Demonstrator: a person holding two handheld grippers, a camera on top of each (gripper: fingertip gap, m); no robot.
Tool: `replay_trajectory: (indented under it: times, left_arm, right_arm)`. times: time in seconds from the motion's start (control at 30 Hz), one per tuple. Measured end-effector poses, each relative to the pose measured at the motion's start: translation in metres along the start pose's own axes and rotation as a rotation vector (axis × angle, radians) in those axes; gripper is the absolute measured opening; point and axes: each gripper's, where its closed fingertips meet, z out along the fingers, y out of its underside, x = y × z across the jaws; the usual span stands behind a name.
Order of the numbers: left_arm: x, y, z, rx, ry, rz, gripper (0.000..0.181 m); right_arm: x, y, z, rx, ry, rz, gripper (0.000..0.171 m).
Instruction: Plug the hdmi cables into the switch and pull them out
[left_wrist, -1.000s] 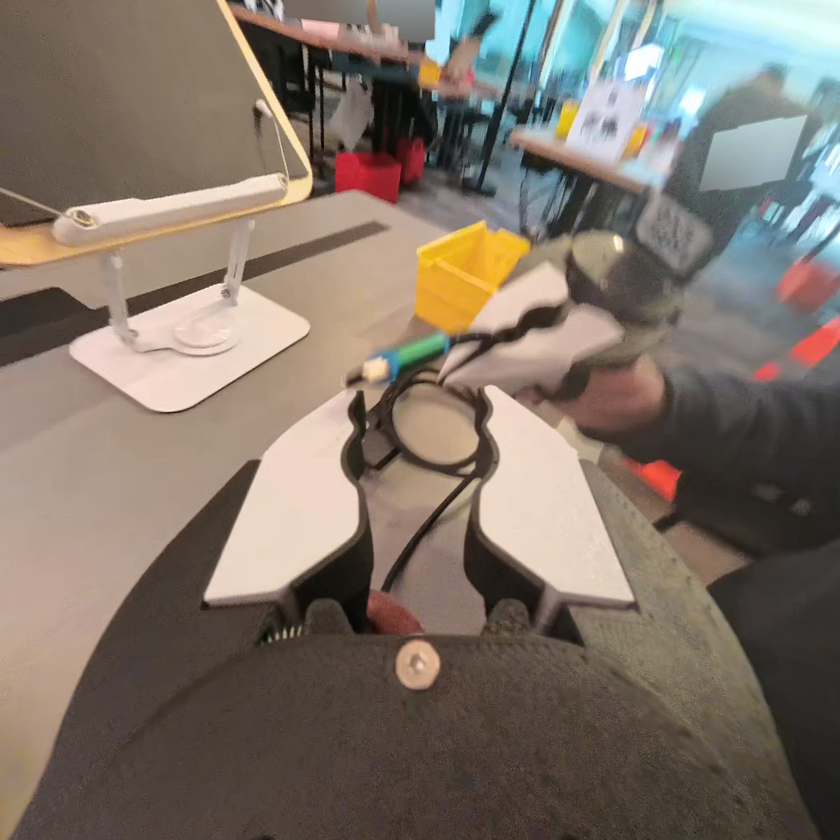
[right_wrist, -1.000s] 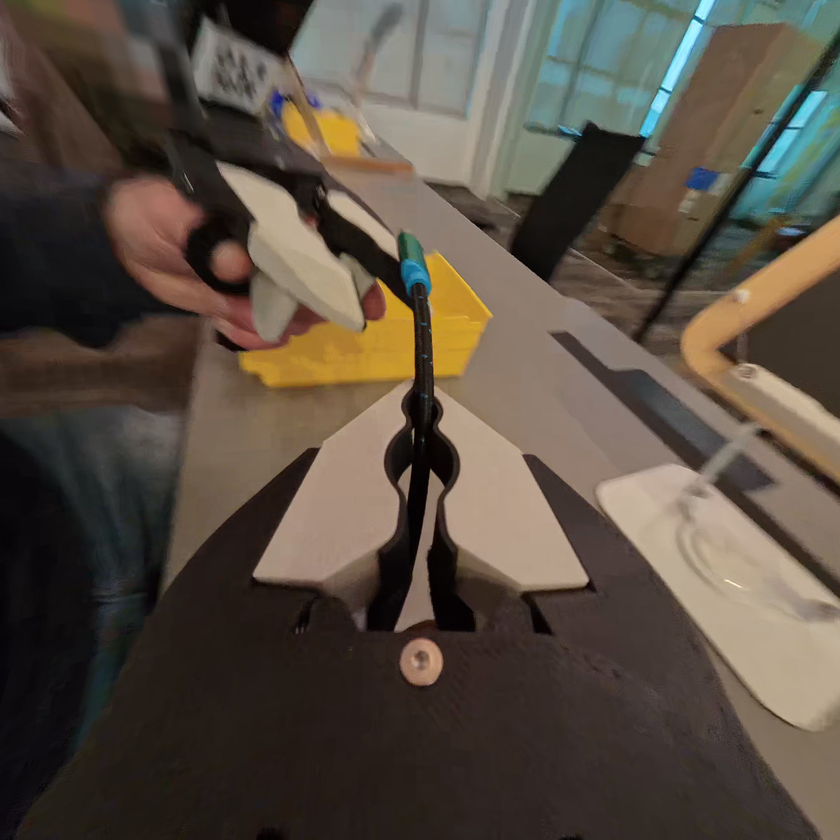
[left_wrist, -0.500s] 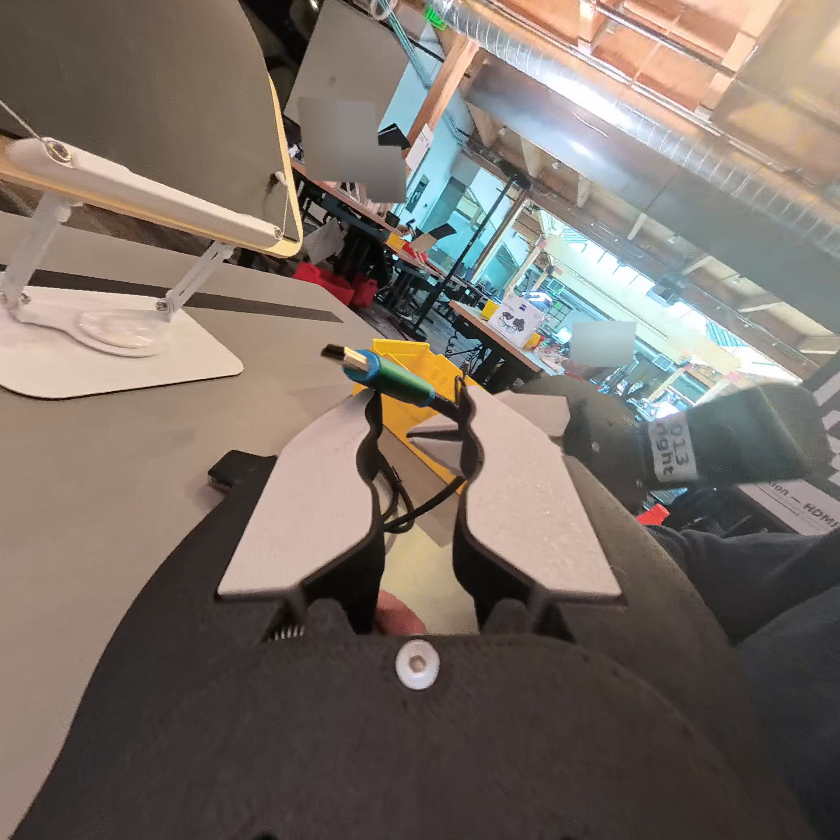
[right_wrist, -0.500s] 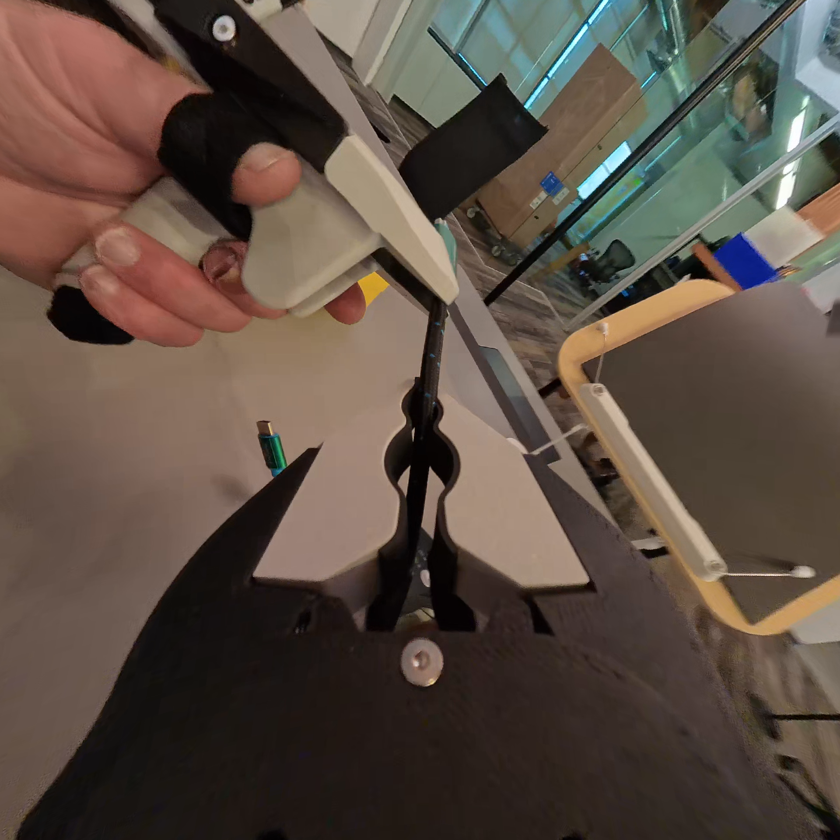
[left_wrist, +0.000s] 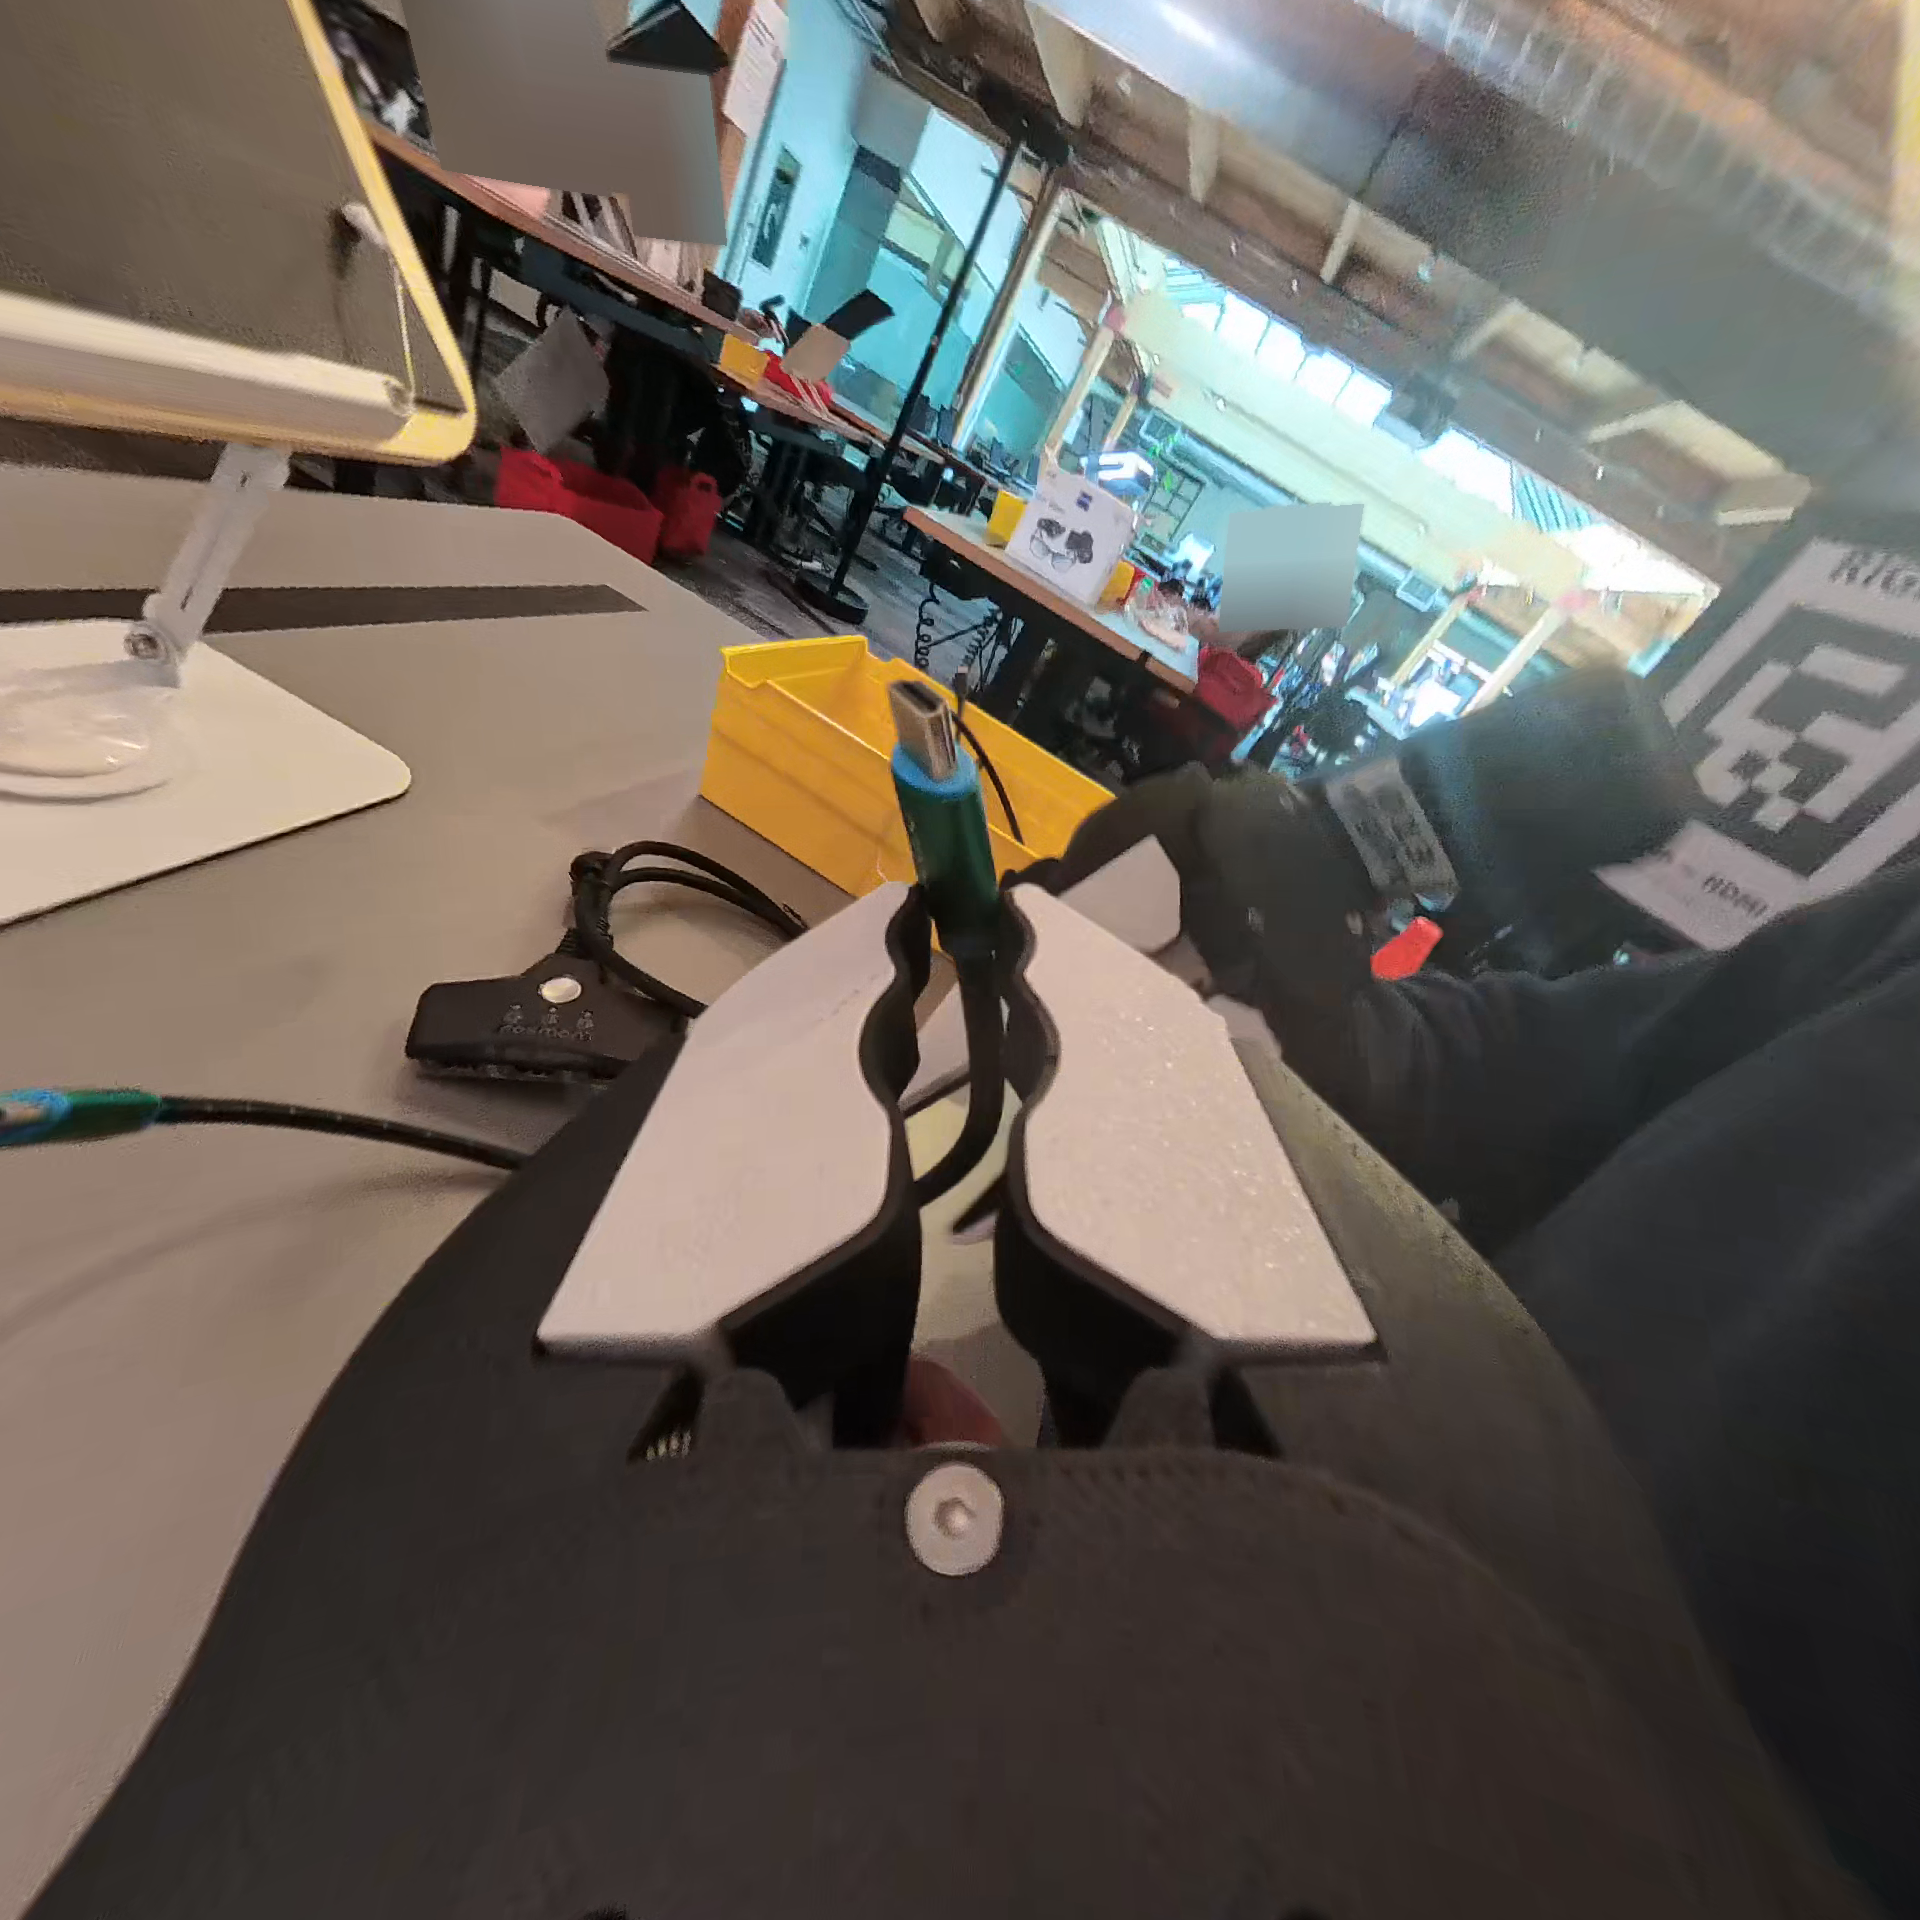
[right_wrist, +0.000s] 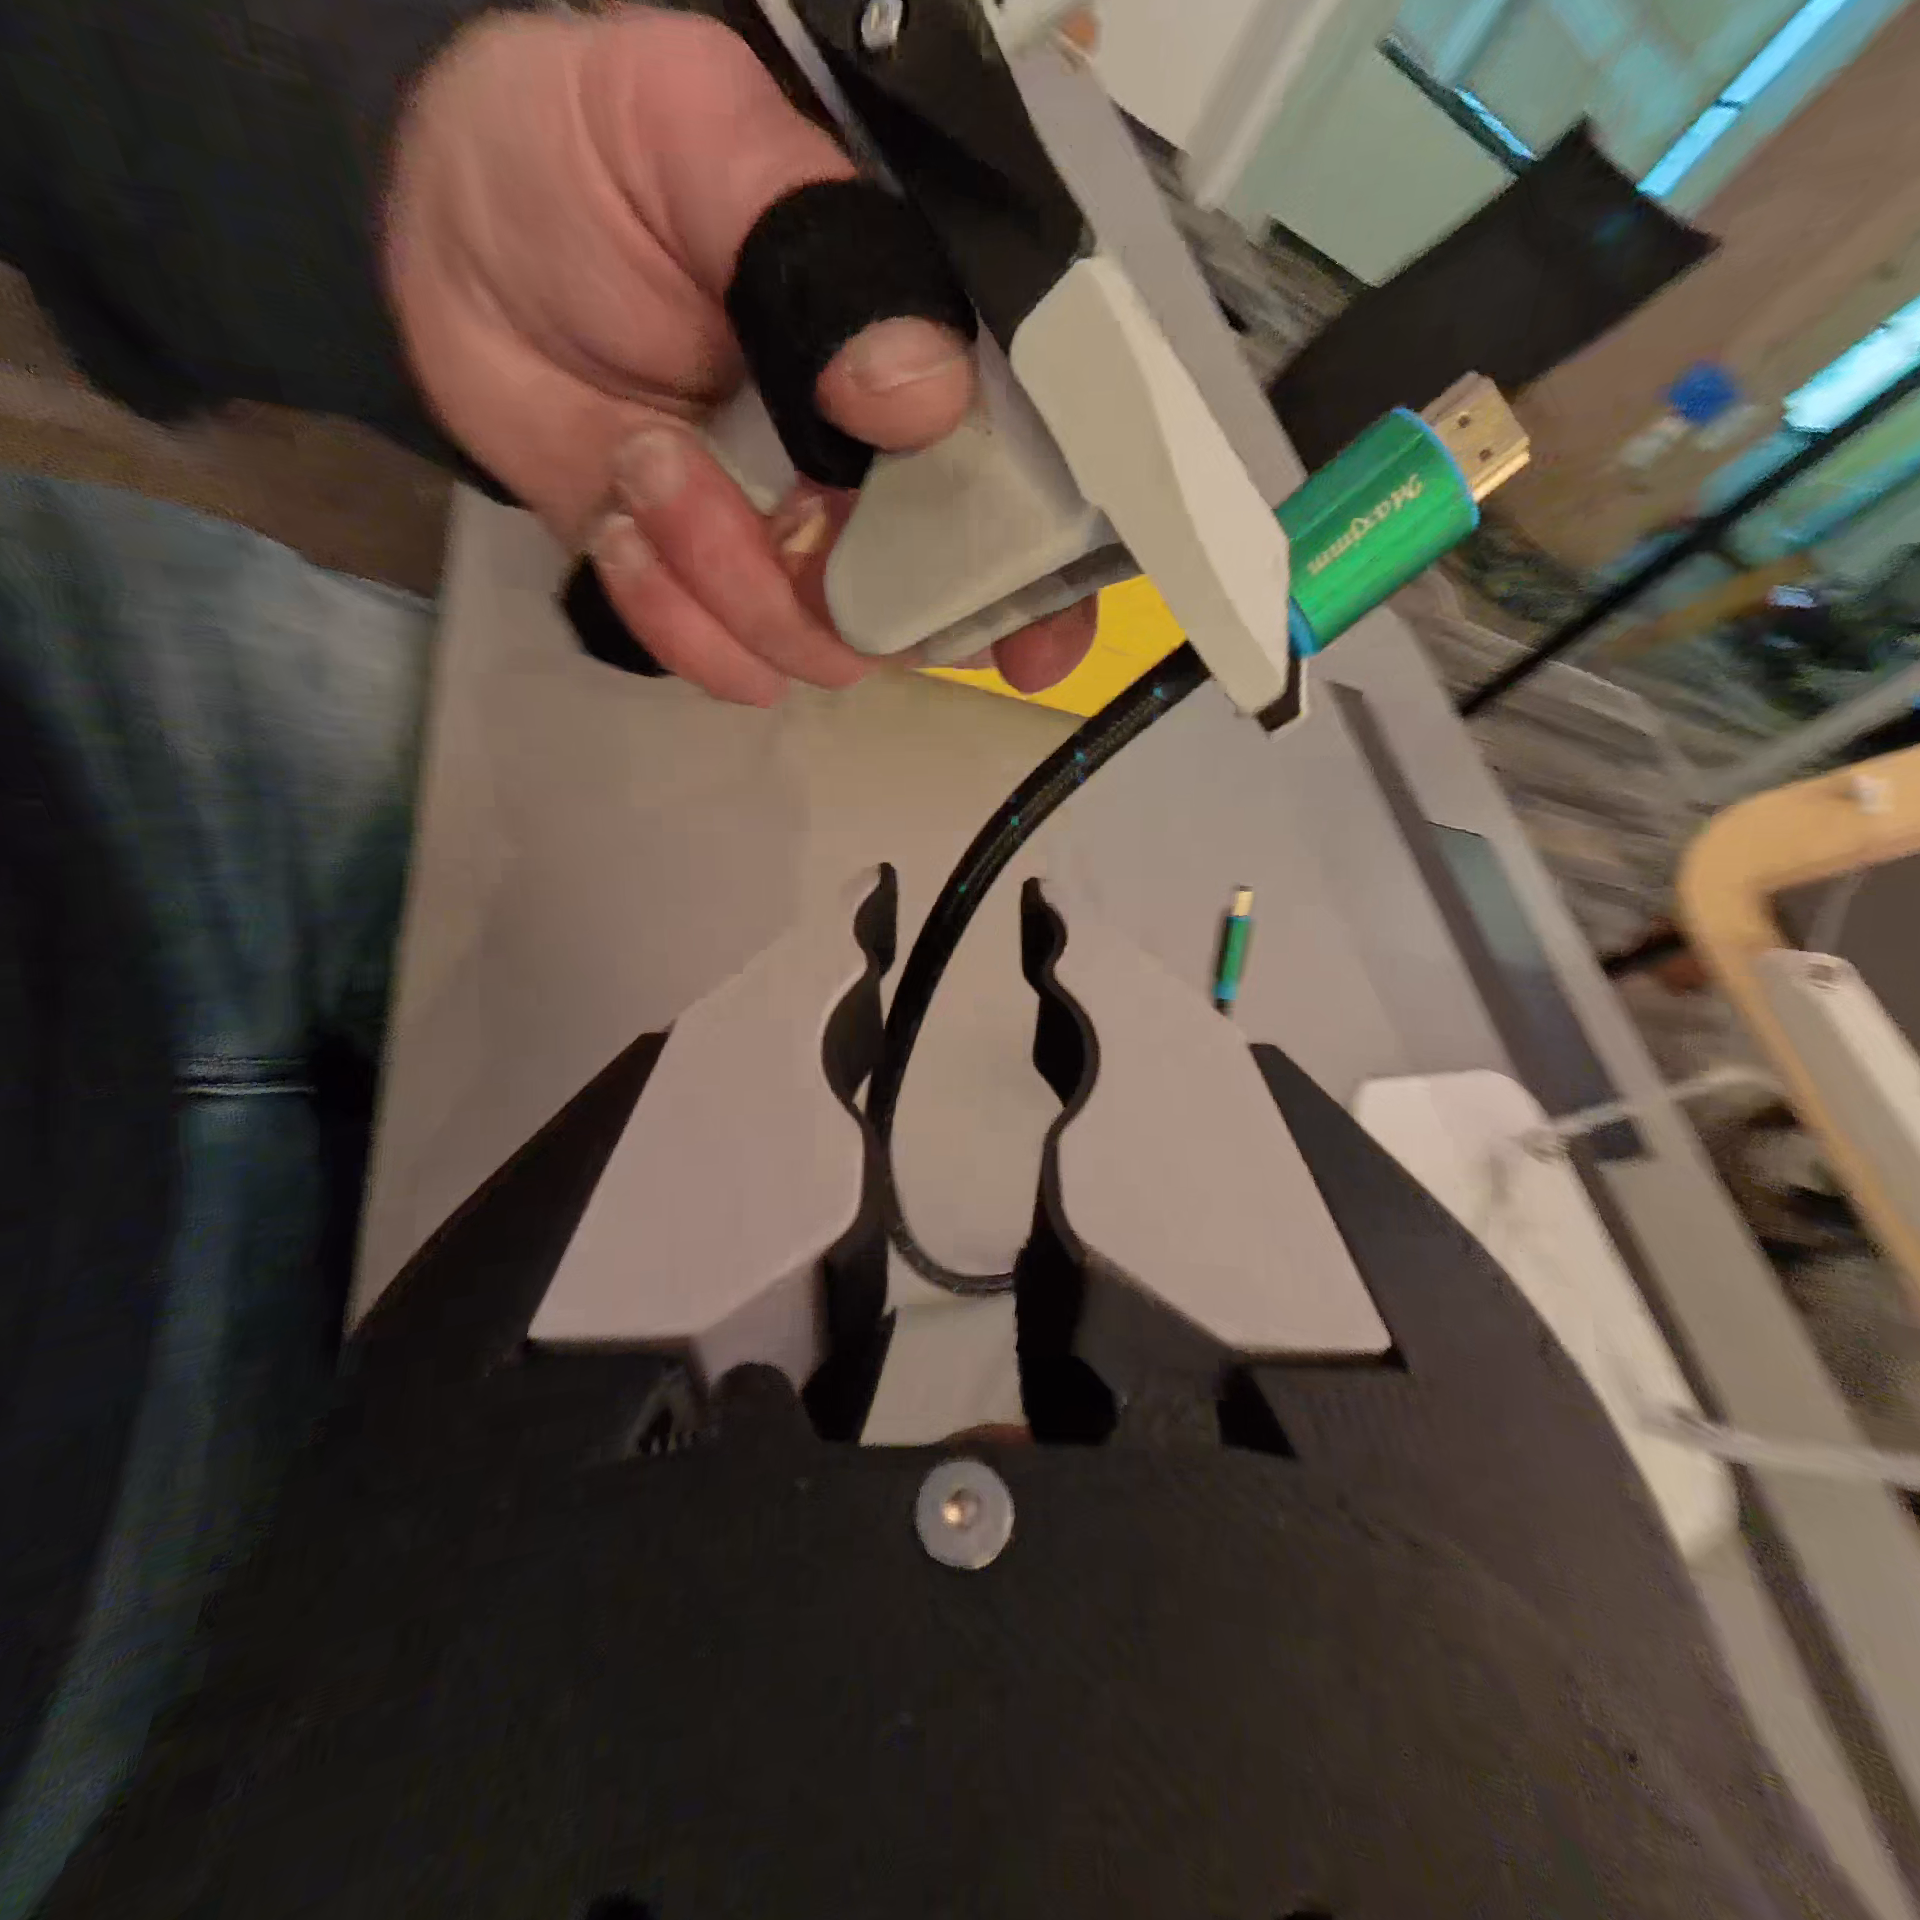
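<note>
My left gripper (left_wrist: 961, 914) is shut on a green HDMI plug (left_wrist: 940, 831), which points up and forward out of the fingertips. In the right wrist view a hand holds that gripper (right_wrist: 1262, 644) with the plug (right_wrist: 1382, 530) sticking out past it. The plug's black cable (right_wrist: 935, 935) runs loosely between the fingers of my right gripper (right_wrist: 954, 894), which is open. The black switch (left_wrist: 530, 1023) lies on the grey table (left_wrist: 312, 935) with its own cable coiled behind. A second green plug (left_wrist: 73, 1110) lies on the table at left and also shows in the right wrist view (right_wrist: 1233, 945).
A yellow bin (left_wrist: 831, 758) stands behind the switch near the table's far edge. A white stand base (left_wrist: 208, 769) carrying a tilted panel (left_wrist: 187, 208) sits at the far left. My right gripper (left_wrist: 1132, 894) and a dark sleeve (left_wrist: 1558, 1039) are close on the right.
My right gripper has opened and let go of the cable. My left gripper has closed on the green plug, which now points forward instead of lying across the tips.
</note>
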Motion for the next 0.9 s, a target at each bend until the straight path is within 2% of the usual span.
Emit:
replay_trajectory:
  times: [0.17, 0.37, 0.47, 0.5, 0.53, 0.63, 0.7, 0.77, 0.9]
  left_arm:
    - [0.010, 0.010, -0.003, -0.213, 0.079, 0.088, 0.011]
    - [0.019, 0.026, 0.002, -0.479, 0.143, 0.218, 0.011]
    - [0.023, 0.031, 0.005, -0.578, 0.181, 0.261, 0.011]
    - [0.024, 0.034, 0.004, -0.612, 0.195, 0.267, 0.011]
    - [0.025, 0.036, 0.003, -0.632, 0.211, 0.280, 0.011]
    - [0.027, 0.037, 0.004, -0.649, 0.225, 0.288, 0.012]
    - [0.018, 0.031, 0.007, -0.617, 0.178, 0.324, 0.011]
    - [0.008, 0.018, 0.009, -0.566, 0.101, 0.373, 0.011]
    - [-0.015, -0.009, 0.006, -0.473, -0.126, 0.562, 0.027]
  right_arm:
    - [0.033, -0.025, -0.034, 0.148, -0.157, 0.254, 0.032]
    - [0.034, -0.050, -0.032, 0.140, -0.475, 0.421, 0.043]
    - [0.022, -0.054, -0.028, 0.107, -0.594, 0.446, 0.039]
    - [0.022, -0.052, -0.027, 0.095, -0.595, 0.441, 0.035]
    - [0.021, -0.050, -0.028, 0.087, -0.600, 0.436, 0.023]
    - [0.022, -0.048, -0.031, 0.085, -0.613, 0.468, 0.018]
    - [0.031, -0.050, -0.031, 0.117, -0.585, 0.523, 0.010]
    - [0.046, -0.051, -0.030, 0.153, -0.537, 0.583, 0.009]
    - [0.076, -0.057, -0.031, 0.226, -0.464, 0.691, 0.009]
